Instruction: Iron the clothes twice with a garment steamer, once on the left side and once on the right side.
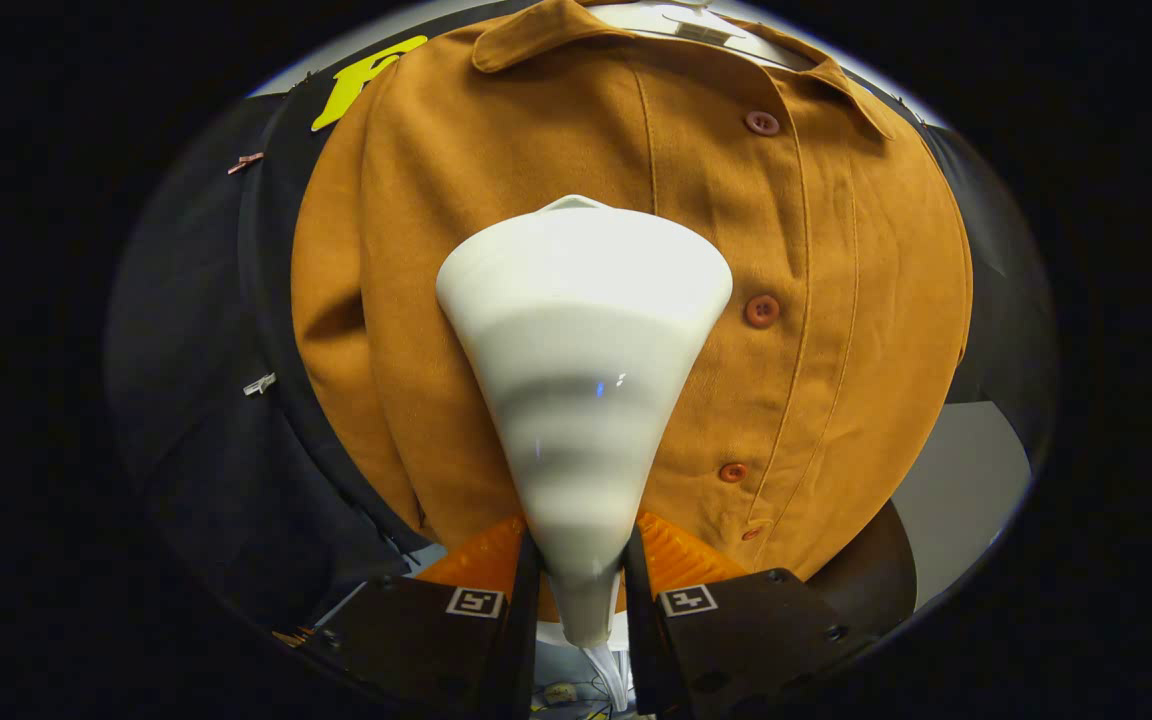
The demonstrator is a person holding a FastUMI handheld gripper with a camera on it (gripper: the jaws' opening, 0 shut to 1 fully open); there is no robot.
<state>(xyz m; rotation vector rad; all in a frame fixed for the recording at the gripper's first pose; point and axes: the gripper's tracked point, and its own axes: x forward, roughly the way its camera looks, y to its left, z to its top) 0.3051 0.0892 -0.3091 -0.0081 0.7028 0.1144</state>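
Clamping the narrow neck of the white cone-shaped plastic steamer, the gripper squeezes it from both sides. Its wide head sits against the hanging brown cotton button-up shirt, left of the buttons.

My hand-held gripper has both fingers pressed on the narrow handle end of the white garment steamer. Its wide head points forward at the brown shirt, left of the button row, mid-chest height. Shirt hangs buttoned, collar at top. Contact between head and fabric: cannot tell.
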